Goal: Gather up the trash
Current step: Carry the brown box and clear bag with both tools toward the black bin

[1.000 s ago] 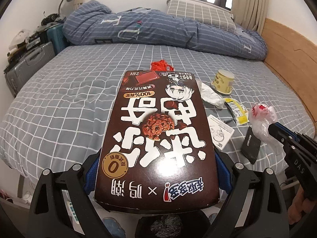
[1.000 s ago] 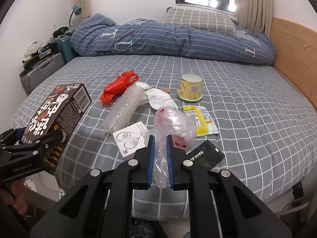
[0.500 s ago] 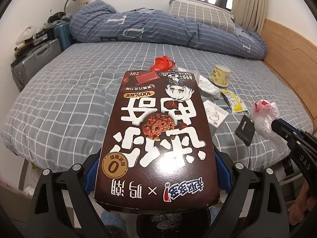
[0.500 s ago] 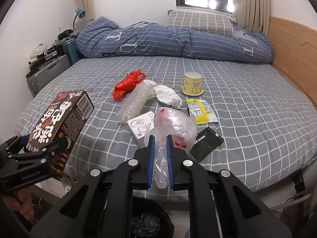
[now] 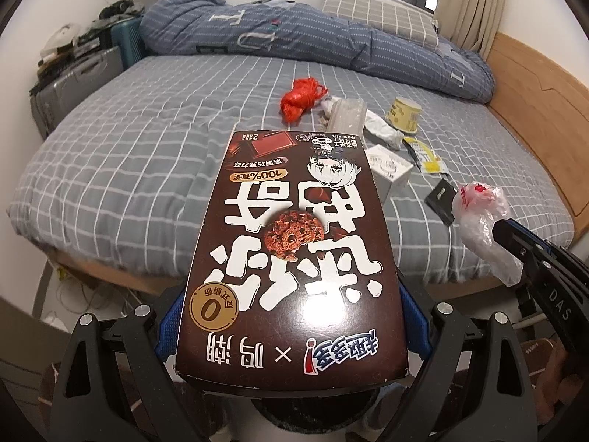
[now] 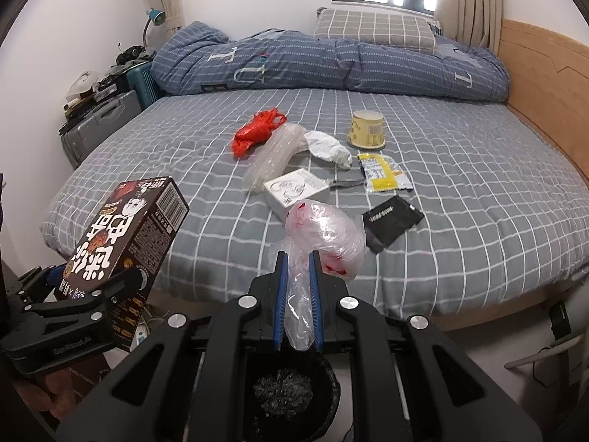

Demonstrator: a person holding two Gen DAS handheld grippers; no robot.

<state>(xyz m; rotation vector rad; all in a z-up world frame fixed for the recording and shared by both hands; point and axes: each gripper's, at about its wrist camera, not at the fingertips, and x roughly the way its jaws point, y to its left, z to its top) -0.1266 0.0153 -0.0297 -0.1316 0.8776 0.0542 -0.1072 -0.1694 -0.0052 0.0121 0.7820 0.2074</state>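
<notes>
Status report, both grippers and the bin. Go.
Left gripper shut on cookie box. Right gripper shut on plastic bag. Bin below right gripper, nothing blocking. More trash on bed.

- Your left wrist camera looks forward along the left gripper (image 5: 291, 331) from beyond the foot of the bed (image 5: 121, 154), toward the window wall; the chocolate box (image 5: 294, 254) is very near and fills the middle.
- Your right wrist camera faces the same way, just beside it, over the right gripper (image 6: 297, 276).
- Both views share the bed, the litter and the bin (image 6: 287, 397) below; each sees the other gripper.
</notes>
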